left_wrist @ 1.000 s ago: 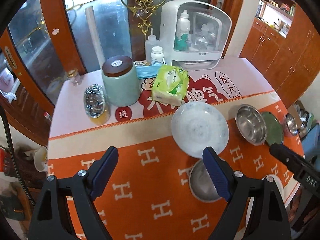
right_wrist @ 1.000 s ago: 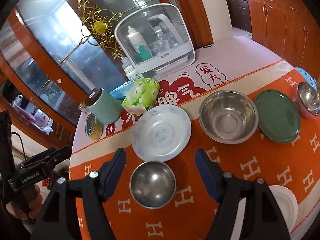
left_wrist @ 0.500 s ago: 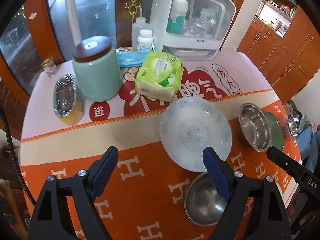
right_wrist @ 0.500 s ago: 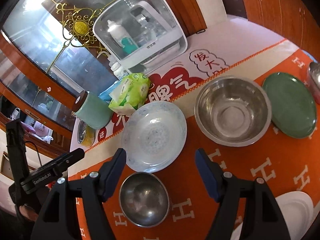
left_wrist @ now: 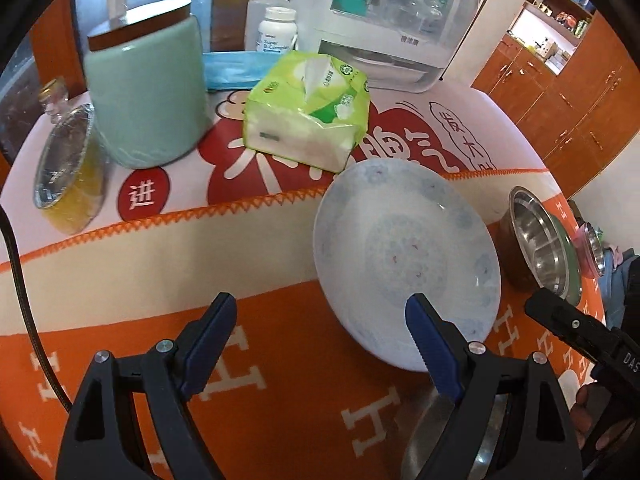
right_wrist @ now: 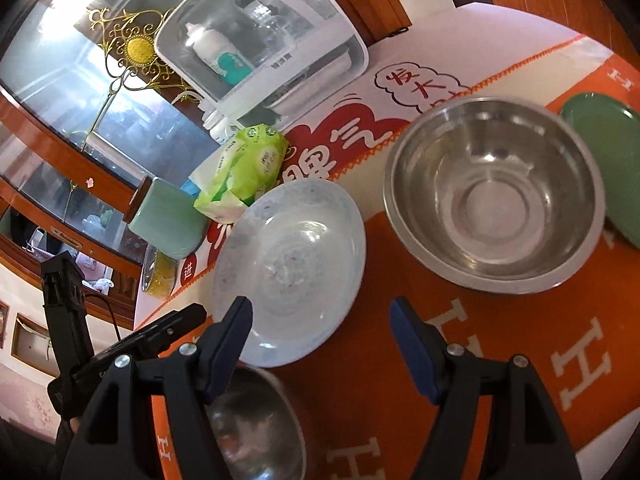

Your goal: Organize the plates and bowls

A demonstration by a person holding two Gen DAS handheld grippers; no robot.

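A pale blue patterned plate lies on the orange cloth; it also shows in the right wrist view. My left gripper is open and empty, low over the cloth, its right finger at the plate's near rim. My right gripper is open and empty, just past the plate's near right edge. A small steel bowl sits under its left finger. A large steel bowl and a green plate lie to the right.
A green tissue pack, a mint jar with wooden lid, a foil-covered yellow cup, bottles and a white appliance stand at the back. A small pink-rimmed bowl sits at the far right edge.
Both grippers have moved forward and lower toward the pale blue plate, which now looks larger and closer. Both stayed open. Nothing on the table has moved.
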